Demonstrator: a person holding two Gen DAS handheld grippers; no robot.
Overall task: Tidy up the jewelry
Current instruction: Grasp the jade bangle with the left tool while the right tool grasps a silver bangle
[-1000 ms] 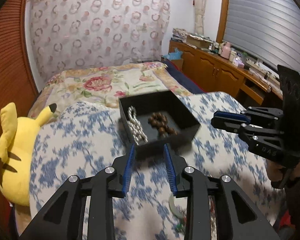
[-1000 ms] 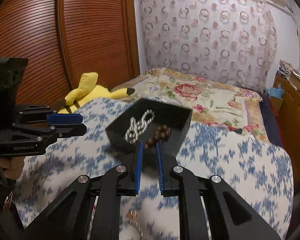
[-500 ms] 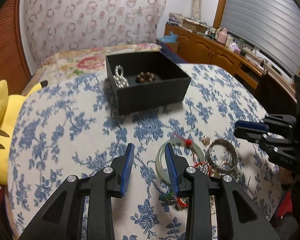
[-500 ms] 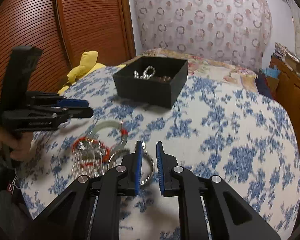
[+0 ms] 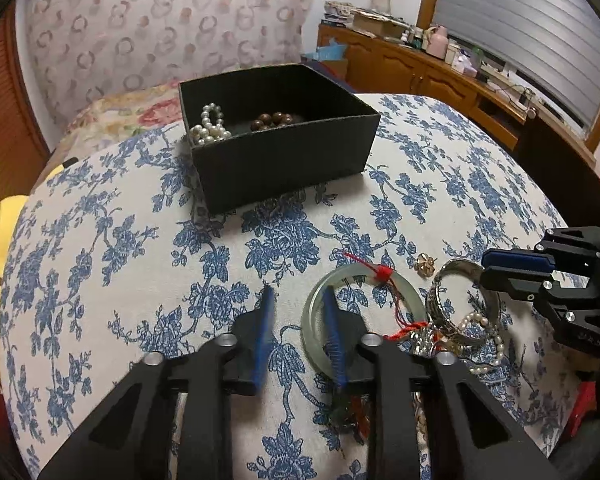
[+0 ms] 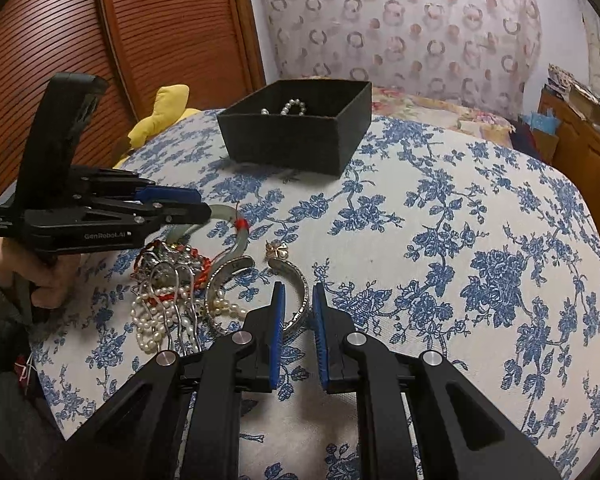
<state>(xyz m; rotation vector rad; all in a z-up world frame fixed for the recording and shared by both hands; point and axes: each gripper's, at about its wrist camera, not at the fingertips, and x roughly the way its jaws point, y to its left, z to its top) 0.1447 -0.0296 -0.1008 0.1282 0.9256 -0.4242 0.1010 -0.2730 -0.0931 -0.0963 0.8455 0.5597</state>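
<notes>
Left claw: we see it closing, jade bangle rim between pads, unclamped.
Right claw: narrowly apart astride silver cuff.

A black square box is sitting open on the blue-flowered cloth, holding a white pearl strand against its left wall and a brown bead bracelet beside it. Nearer, well apart from the box, loose jewelry is lying in a cluster: a pale green jade bangle lying flat with a red cord tied on its rim, a small gold flower piece just beside it, an engraved silver cuff with its gap facing the box, and a tangled heap of pearl strands, red beads and silver pieces touching the cuff and bangle.
</notes>
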